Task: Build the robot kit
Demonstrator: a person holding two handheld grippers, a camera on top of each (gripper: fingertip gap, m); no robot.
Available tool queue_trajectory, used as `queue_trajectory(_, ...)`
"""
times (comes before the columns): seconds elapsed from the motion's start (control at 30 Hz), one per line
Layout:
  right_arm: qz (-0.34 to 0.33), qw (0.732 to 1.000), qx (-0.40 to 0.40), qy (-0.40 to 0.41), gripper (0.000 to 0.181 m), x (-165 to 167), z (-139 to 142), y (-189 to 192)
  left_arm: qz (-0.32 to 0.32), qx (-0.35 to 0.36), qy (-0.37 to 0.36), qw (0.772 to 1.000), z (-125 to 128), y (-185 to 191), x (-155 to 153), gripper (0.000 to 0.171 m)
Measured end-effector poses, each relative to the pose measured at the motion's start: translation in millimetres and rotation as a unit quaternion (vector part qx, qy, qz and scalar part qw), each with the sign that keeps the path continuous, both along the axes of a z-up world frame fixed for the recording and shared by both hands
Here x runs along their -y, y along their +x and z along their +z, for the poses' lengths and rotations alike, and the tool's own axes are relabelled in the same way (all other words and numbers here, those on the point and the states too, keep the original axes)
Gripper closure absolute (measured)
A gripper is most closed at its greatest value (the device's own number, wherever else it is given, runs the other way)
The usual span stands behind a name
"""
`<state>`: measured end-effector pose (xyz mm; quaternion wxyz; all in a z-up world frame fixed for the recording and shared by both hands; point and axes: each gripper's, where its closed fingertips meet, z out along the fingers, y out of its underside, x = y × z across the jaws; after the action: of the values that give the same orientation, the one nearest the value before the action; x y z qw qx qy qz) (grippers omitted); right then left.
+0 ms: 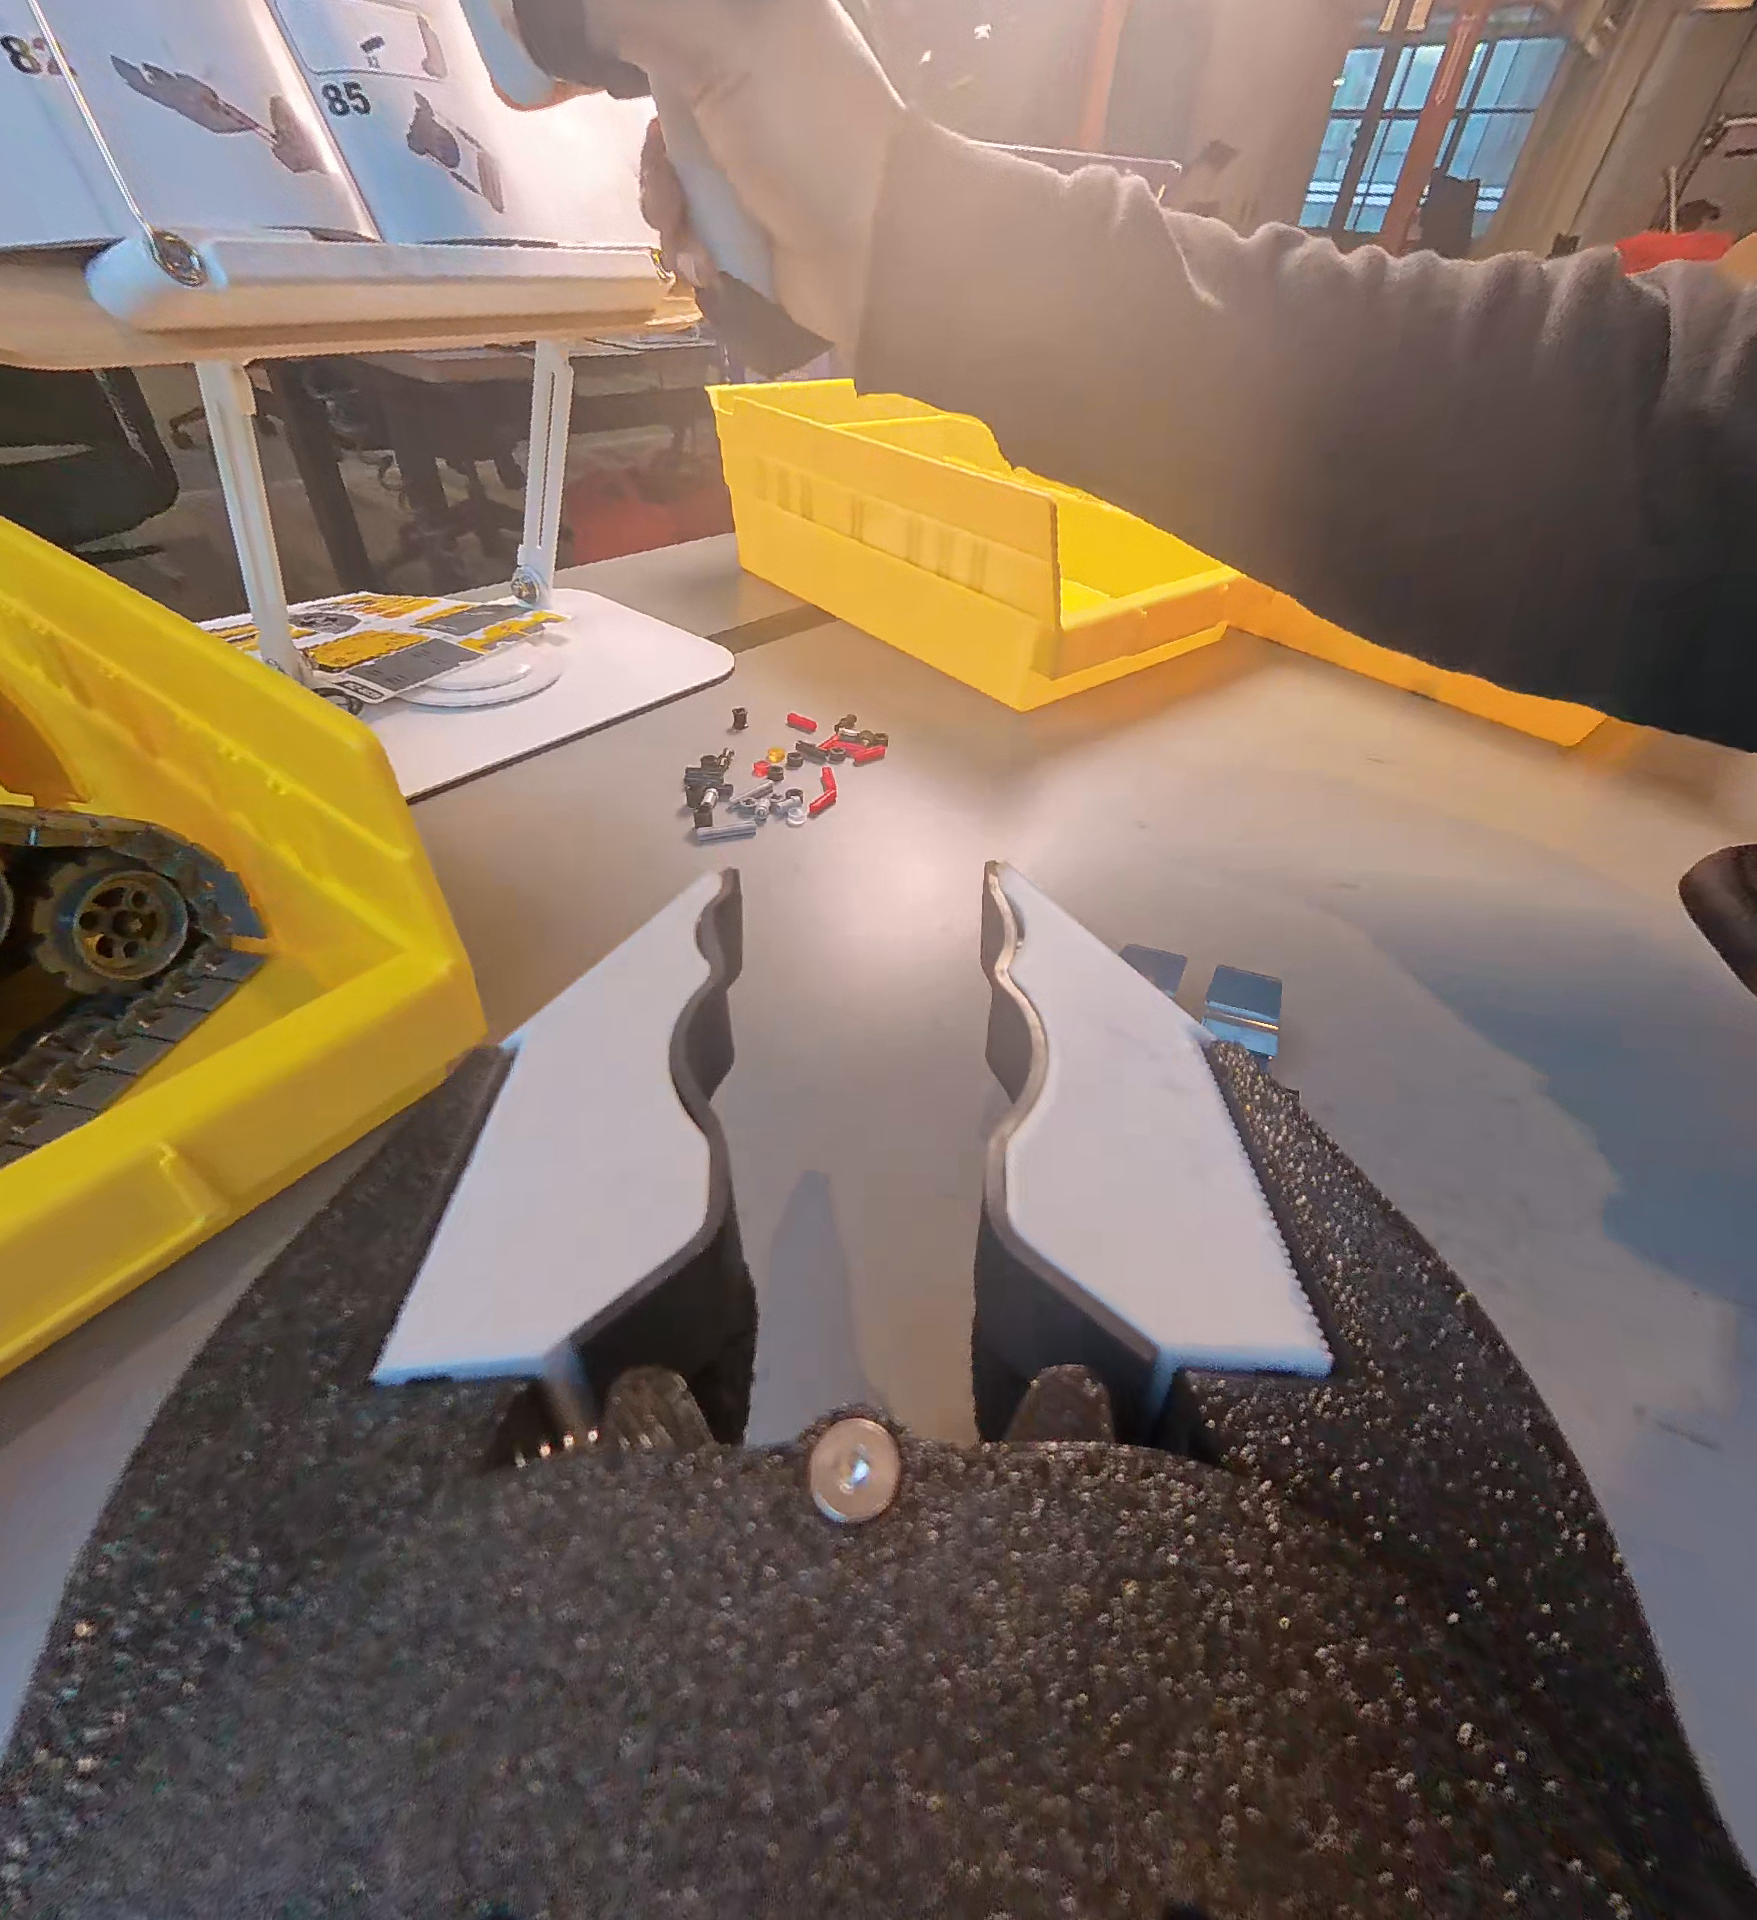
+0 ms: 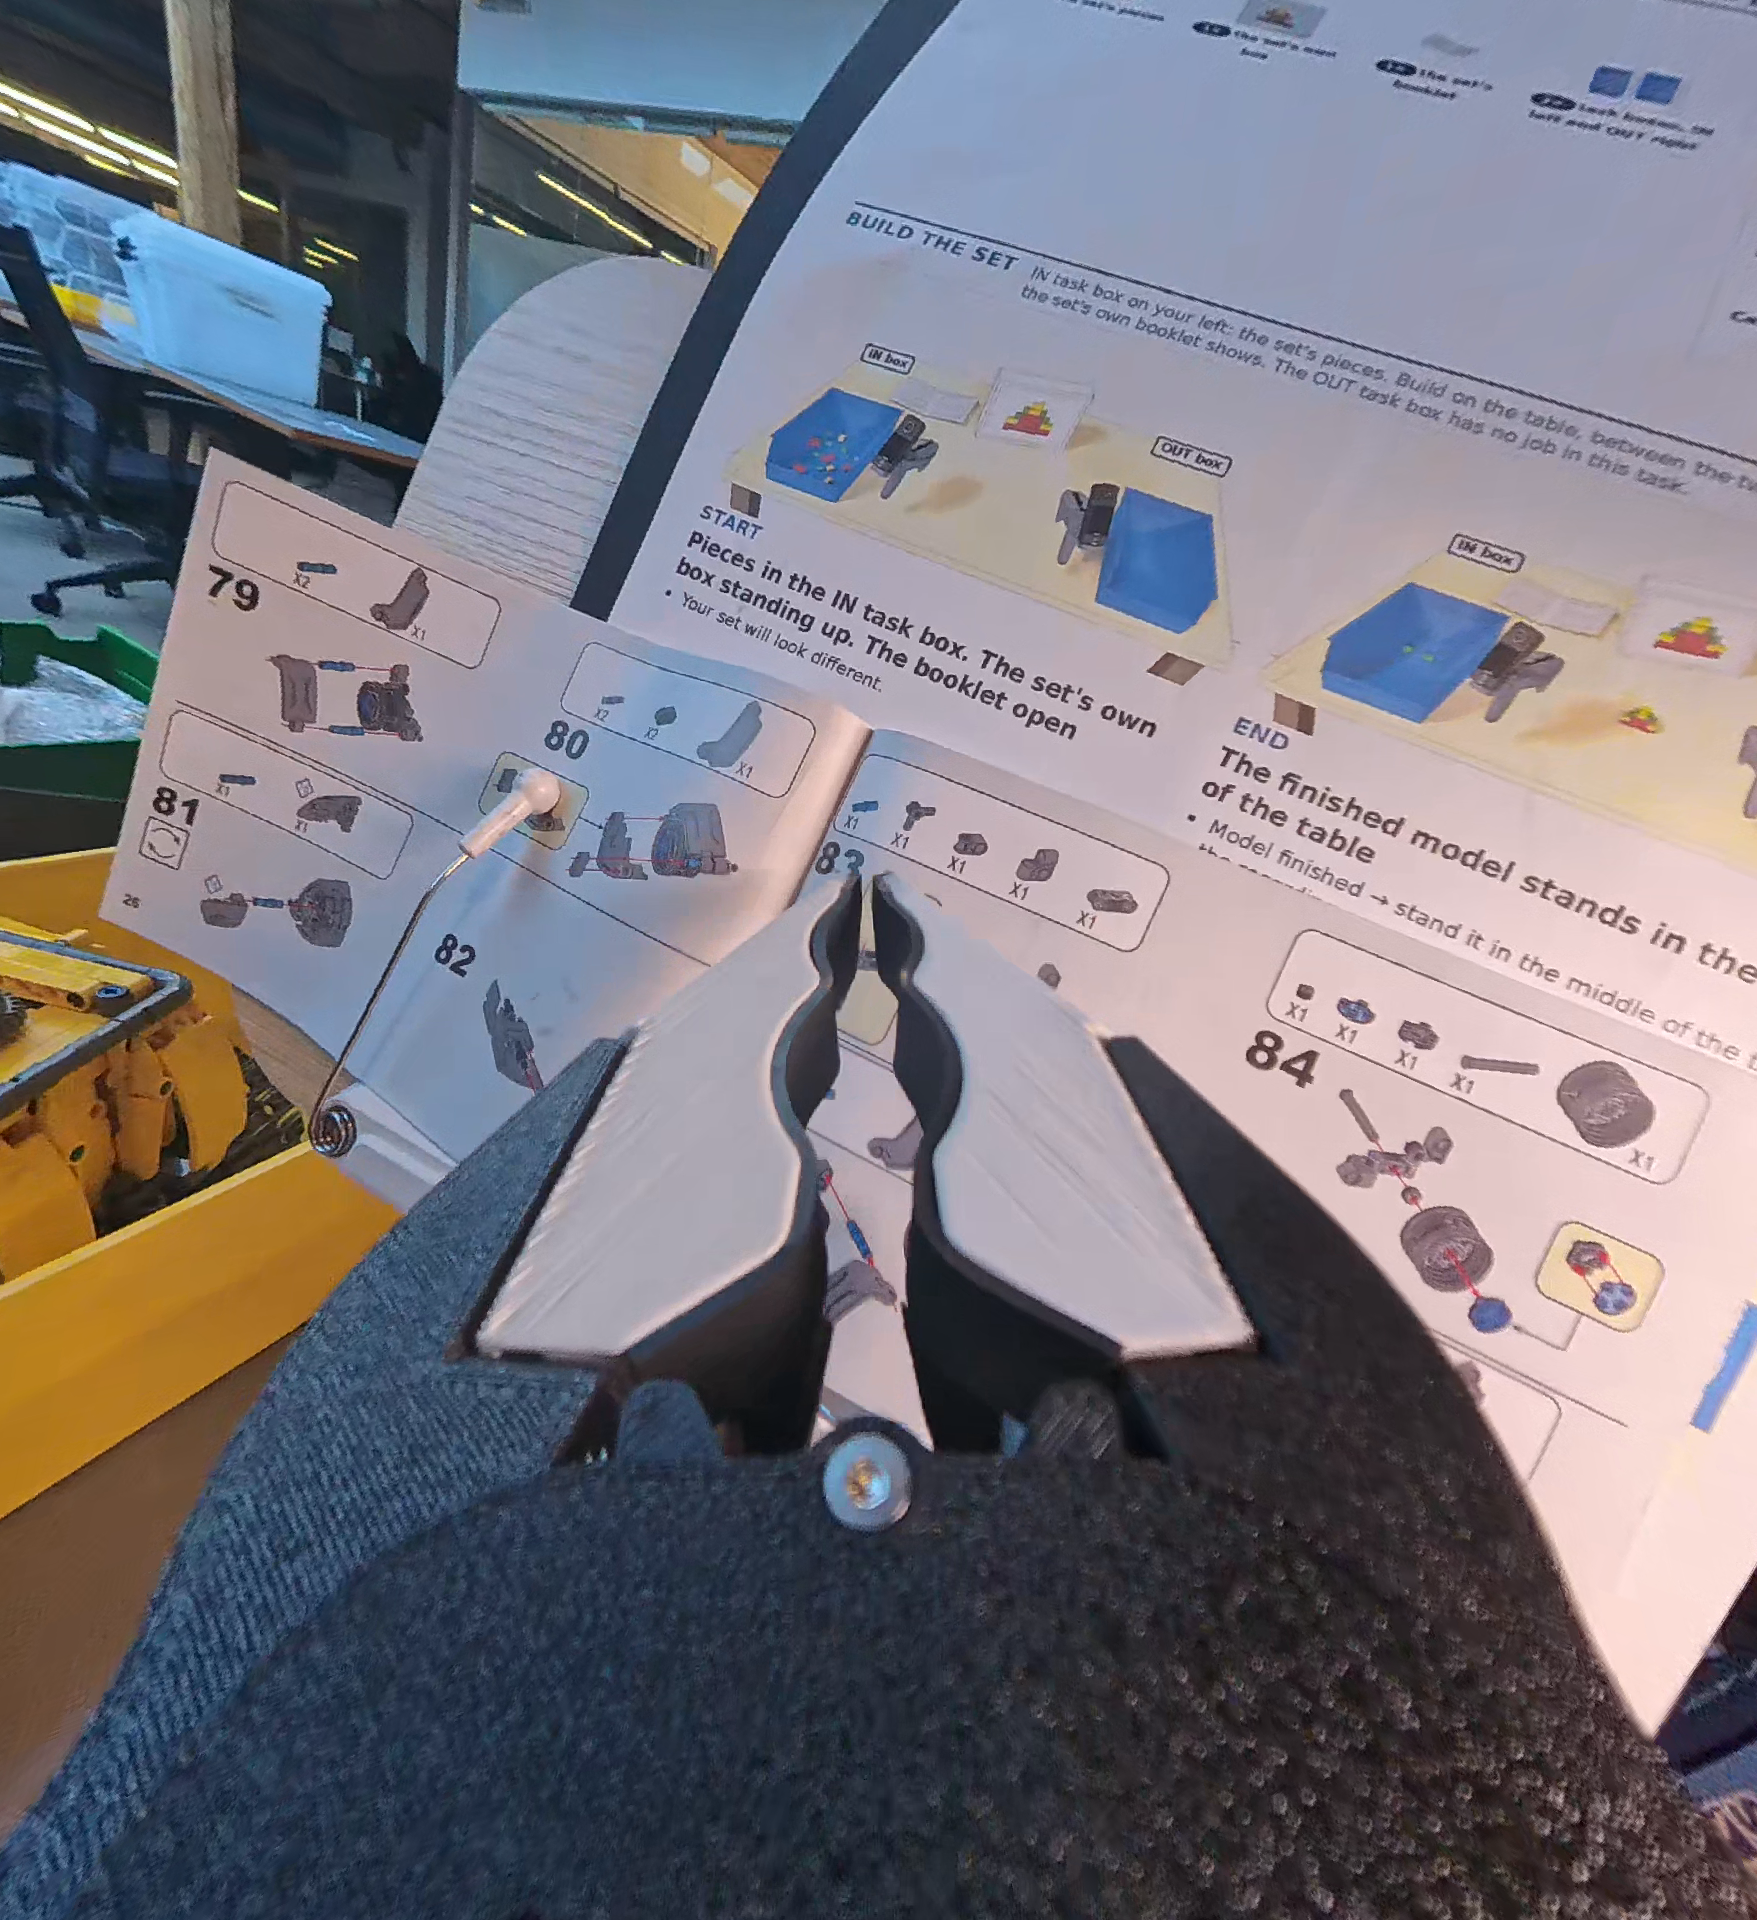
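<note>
My left gripper (image 1: 861,883) is open and empty, low over the grey table (image 1: 1269,935). A small heap of red, black and grey building pieces (image 1: 786,769) lies just ahead of its tips. My right gripper (image 2: 866,883) is shut, its tips close in front of the open building booklet (image 2: 645,831), near the fold. I see nothing between its pads. The booklet rests on a white stand (image 1: 230,125), with a wire page holder (image 2: 510,821) on its left page. A sleeved arm (image 1: 1373,416) reaches across to the stand.
A yellow bin (image 1: 230,831) at the left holds a tracked yellow model (image 2: 53,1091). Another yellow bin (image 1: 957,561) stands at the back. A printed sheet (image 2: 1269,416) stands behind the booklet. Two blue blocks (image 1: 1238,1003) lie by my left gripper. A sticker sheet (image 1: 406,634) lies on the stand's base. The gap from one gripper's tips to the other's is roughly 35 cm.
</note>
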<state>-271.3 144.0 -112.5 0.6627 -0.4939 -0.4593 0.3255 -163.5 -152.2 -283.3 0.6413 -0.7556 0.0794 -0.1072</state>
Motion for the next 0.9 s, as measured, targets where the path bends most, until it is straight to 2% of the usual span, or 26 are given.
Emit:
queue_trajectory(0.33, -0.003, 1.000, 0.028, 0.007, 0.181, 0, 1, -18, -0.017, -0.003, -0.009, 1.000, -2, 7, 2, 0.133)
queue_trajectory(0.9, -0.023, 0.999, 0.022, -0.011, 0.180, -12, -1, -7, -0.014, -0.009, -0.014, 1.000, -4, 5, 2, 0.133)
